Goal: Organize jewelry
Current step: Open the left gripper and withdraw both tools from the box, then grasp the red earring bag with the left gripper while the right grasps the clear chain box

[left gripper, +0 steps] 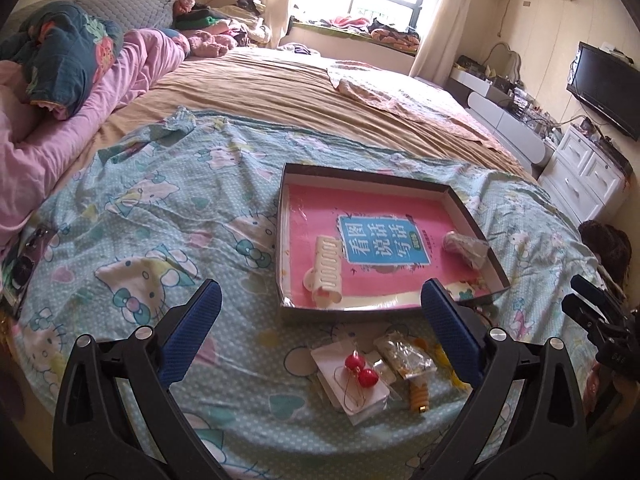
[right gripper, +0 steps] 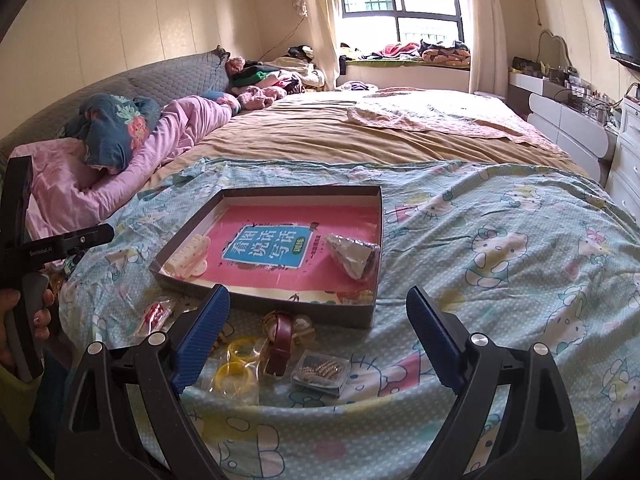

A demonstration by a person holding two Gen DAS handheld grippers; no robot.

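red bead pair (left gripper: 361, 369) on sheet; tray (left gripper: 362, 169) holds two items; both grippers' fingers spread, empty.

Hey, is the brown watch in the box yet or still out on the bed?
Still out. The brown watch lies on the bedsheet just in front of the box's near wall, among yellow rings; neither claw touches it.

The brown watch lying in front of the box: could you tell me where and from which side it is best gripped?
Probably grip the brown watch across its strap, coming down from above with the right tool. The strap lies flat on the sheet and is narrow.
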